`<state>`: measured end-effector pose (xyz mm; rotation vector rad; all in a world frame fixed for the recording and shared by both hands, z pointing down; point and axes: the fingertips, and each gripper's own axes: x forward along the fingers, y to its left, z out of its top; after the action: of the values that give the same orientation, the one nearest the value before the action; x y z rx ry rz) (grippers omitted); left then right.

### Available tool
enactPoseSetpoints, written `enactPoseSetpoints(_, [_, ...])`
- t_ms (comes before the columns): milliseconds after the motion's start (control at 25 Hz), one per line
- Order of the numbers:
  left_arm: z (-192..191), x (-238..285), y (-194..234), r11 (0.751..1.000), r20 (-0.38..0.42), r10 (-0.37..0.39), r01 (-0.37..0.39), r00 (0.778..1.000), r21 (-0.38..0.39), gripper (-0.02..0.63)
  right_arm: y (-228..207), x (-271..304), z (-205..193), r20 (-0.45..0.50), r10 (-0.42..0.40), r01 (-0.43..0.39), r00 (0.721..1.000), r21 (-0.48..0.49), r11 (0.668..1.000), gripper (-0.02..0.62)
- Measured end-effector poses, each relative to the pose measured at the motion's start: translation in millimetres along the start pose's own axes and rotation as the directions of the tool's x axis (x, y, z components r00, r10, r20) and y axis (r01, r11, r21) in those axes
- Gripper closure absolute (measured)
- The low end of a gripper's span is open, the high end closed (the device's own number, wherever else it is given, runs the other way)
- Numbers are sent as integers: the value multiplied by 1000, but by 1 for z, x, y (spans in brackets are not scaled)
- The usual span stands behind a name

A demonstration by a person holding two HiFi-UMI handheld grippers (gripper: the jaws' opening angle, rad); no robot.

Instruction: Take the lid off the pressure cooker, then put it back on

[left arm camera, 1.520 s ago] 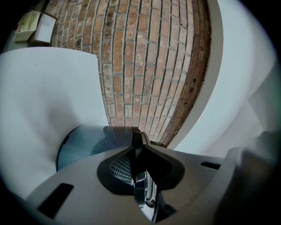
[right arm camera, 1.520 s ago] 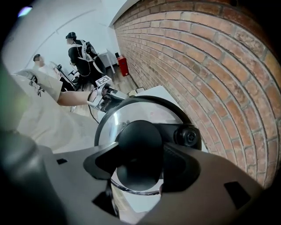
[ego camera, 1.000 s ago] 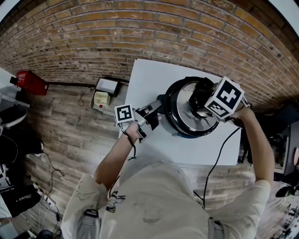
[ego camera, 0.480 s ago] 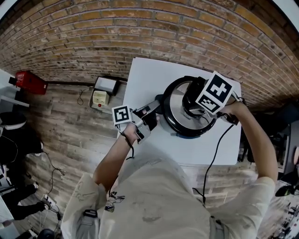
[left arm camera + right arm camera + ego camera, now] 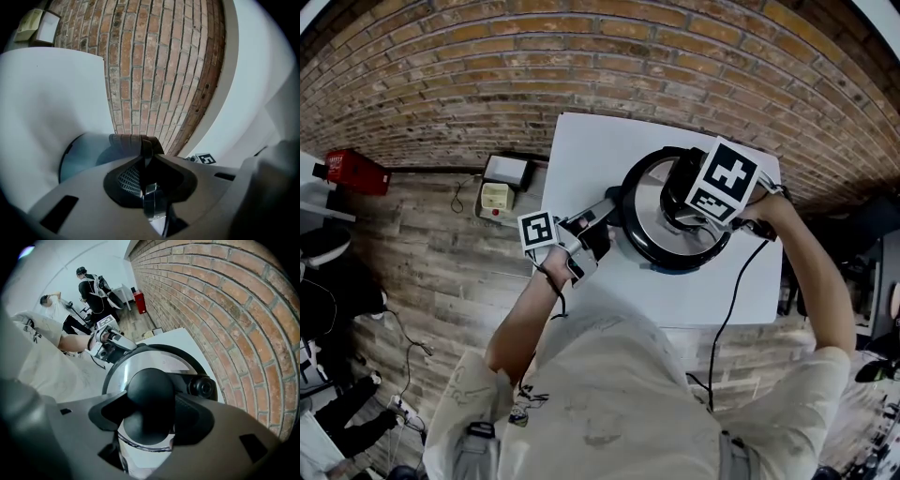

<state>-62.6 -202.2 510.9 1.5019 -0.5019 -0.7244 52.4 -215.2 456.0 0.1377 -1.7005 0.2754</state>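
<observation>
Now, closest to us, our left gripper (image 5: 146, 157) stays clamped on the side handle (image 5: 133, 141), bracing the pressure cooker (image 5: 649, 246) on the white table (image 5: 591, 159). Just beyond, our right gripper (image 5: 152, 406) points down with its jaws closed around the black knob (image 5: 150, 390) of the lid (image 5: 140, 364), which a second ago looked off-centre over the pot and has since shifted toward the brick wall (image 5: 581, 56) to lie flat on the rim. We judge the put-back nearly done: probably only a locking twist and the release remain.
</observation>
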Motion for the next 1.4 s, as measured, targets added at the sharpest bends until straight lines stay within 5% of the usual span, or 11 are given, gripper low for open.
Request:
enactPoseSetpoints(560, [0, 1, 0, 1000, -22, -8, 8, 1000, -4, 538, 4, 0, -3, -59, 11, -19, 998, -130, 991, 287])
enactPoseSetpoints(920, [-1, 2, -1, 1000, -33, -13, 13, 999, -11, 538, 12, 3, -9, -142, 12, -70, 990, -410, 909, 282])
enactPoseSetpoints(1080, [-1, 2, -1, 1000, -39, -20, 20, 999, -14, 538, 18, 2, -13, -201, -12, -97, 980, -526, 845, 279])
enactPoseSetpoints(1400, [-1, 2, 0, 1000, -44, -21, 20, 999, -11, 538, 18, 4, -15, -221, -31, -104, 975, -574, 812, 275])
